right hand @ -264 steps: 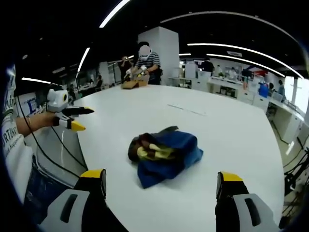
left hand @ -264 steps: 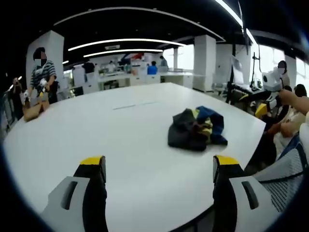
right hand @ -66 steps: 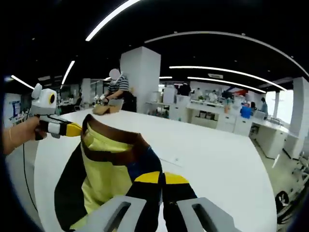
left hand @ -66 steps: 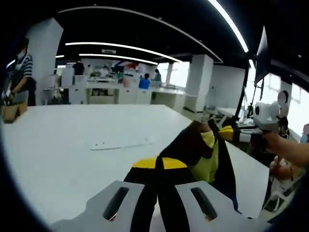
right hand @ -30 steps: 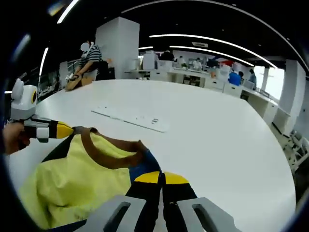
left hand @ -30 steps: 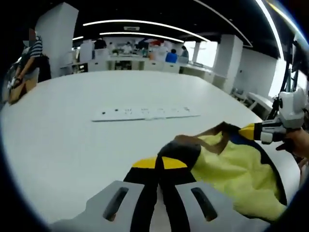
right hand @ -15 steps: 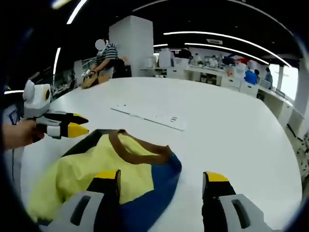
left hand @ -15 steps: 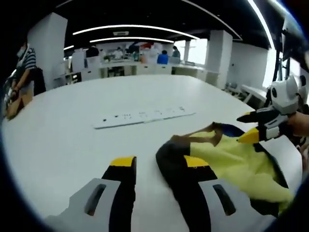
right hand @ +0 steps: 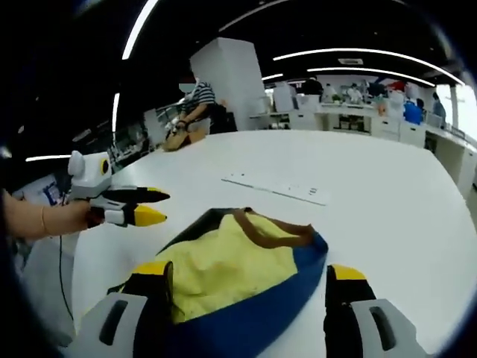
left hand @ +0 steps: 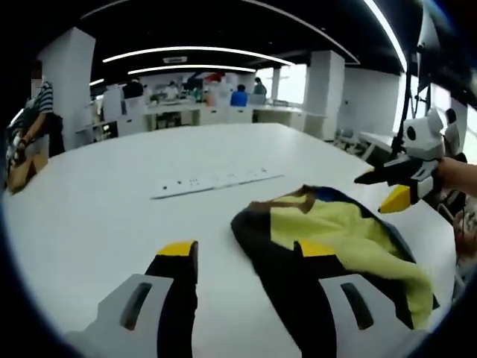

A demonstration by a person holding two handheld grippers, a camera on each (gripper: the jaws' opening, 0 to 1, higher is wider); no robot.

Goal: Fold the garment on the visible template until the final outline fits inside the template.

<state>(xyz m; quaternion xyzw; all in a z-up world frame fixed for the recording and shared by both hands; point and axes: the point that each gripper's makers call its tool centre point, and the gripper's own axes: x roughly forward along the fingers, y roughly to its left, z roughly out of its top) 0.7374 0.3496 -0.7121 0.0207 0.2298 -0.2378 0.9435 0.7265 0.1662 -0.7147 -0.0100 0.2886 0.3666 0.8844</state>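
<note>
Here the left gripper point(left hand: 242, 257) stood spread before the yellow-and-navy garment point(left hand: 335, 235), which lay limp on the white table point(left hand: 97, 201); the right gripper point(right hand: 246, 280) was likewise spread. Soft and light, it seemed best pinched at the brown collar point(right hand: 261, 224).

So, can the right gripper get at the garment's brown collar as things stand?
Probably yes. The right gripper is open above the garment, and the brown collar lies exposed just ahead of its fingers, nothing covering it.
</note>
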